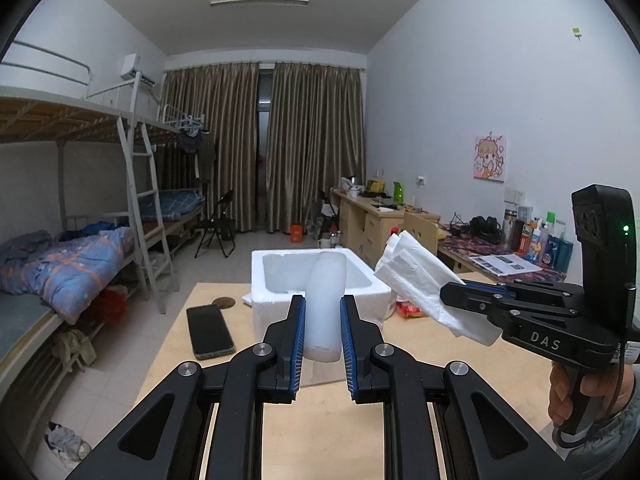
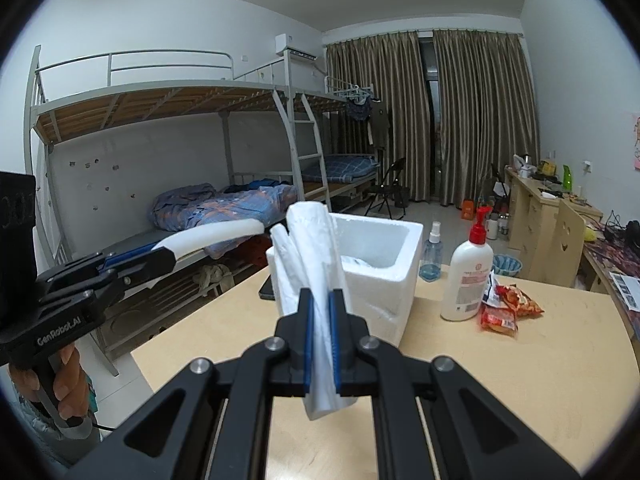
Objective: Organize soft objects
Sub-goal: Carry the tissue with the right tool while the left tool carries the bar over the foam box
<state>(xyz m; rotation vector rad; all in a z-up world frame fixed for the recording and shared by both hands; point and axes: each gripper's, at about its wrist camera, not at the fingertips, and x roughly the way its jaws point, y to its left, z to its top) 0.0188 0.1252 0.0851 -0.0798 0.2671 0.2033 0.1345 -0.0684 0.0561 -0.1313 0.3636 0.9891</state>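
Both grippers held cargo: my left gripper (image 1: 322, 332) clamped foam strip (image 1: 324, 304), right gripper (image 2: 320, 340) pinched tissues (image 2: 316, 264); foam box (image 1: 378, 292) waited at twelve o'clock, needing lowering.

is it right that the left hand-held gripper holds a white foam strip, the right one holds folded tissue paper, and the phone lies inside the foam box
Not quite. The phone lies flat on the table, beside the foam box, not inside it; the left wrist view shows this. The rest stands: the left hand-held gripper holds the white foam strip, and the right hand-held gripper holds the folded tissue paper.
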